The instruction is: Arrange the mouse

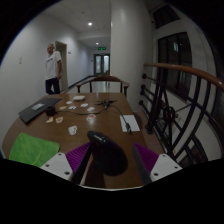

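Gripper (108, 160) sits low over the near end of the bench (105, 128), pads apart, and the mouse (106, 155) is right between them, a dark rounded lump w/ its cable or stem rising toward the lens. Can't tell if both pads actually press it: there's a sliver of gap on each side, so I'm calling it spread w/ the mouse sitting in between, not clamped.

Risks from here: mouse is smooth and domed, so if the pads close high on the curve it'll likely squirt out fwd or twist. Cable could snag a finger and drag the thing off line.

Green cloth (32, 150) lies just off to the left of the gripper. A sideways shove could bunch it up. Beyond the fingers: notebook (130, 122), laptop (40, 108), small cups and bits, well apart, low threat. Person (52, 68) stands far beyond the bench, no issue. Near edge of the bench is close, so a fumble probably drops the mouse off it.
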Available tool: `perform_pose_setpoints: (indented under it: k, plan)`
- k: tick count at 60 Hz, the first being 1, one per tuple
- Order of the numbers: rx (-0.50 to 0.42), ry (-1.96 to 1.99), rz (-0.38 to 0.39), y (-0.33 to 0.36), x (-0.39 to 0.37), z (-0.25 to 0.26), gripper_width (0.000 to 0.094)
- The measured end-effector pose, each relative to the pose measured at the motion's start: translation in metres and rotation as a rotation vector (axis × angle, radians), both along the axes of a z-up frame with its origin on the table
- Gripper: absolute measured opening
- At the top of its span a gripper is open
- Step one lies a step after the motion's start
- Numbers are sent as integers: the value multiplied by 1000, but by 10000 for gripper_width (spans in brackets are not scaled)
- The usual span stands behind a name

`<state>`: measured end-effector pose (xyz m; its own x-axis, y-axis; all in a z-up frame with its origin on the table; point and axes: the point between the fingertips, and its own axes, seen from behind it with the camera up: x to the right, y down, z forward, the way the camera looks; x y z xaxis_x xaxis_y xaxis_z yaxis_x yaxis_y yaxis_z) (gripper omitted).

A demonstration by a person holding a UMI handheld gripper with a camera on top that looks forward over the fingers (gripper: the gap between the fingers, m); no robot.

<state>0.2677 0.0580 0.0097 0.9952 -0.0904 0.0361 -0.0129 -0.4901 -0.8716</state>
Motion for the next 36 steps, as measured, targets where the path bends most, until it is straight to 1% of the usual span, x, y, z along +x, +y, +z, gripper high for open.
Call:
perform_pose_setpoints:
  k: [6,7,12,16,17,22,25,29,33,36]
  plan:
    - [-19,3,-35,17,8,-2,785]
    - [-23,3,-44,39,10,-6,757]
    - [-53,15,-72,45,12,-12,455]
    - [-60,18,-97,48,16,-12,398]
    - [-59,18,-97,59,17,-12,377]
    - [-37,20,-92,62,17,-9,274]
    - [-13,41,-132,63,22,-5,244]
    - [24,95,-175,57,27,3,235]
    - [66,83,-196,50,29,20,232]
    - [104,42,-195,43,26,41,234]
